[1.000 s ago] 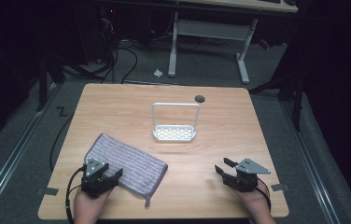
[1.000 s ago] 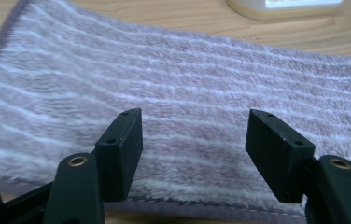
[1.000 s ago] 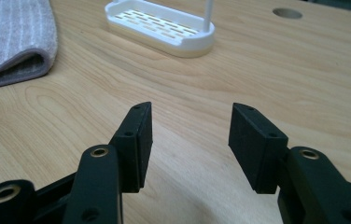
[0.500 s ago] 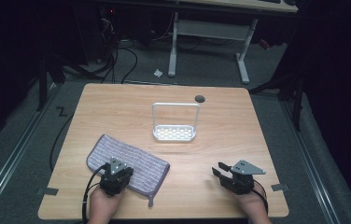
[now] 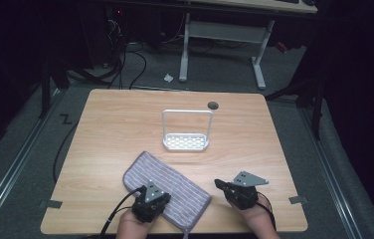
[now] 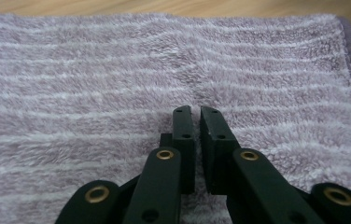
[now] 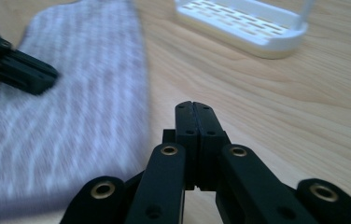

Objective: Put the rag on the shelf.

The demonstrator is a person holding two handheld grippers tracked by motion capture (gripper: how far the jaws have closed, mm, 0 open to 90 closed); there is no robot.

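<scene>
Above the striped towel, your left gripper hangs nearly pressed together, pinching nothing; your right gripper, just closing empty, waits beside it to help.

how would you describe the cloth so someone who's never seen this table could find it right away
Start at the wooden table and look at its near edge, in front of the white rack standing at the middle. The cloth lies flat there, left of centre, under the left tongs. It is the one soft thing: a fluffy lilac rectangle with pale stripes and a darker stitched border.
</scene>
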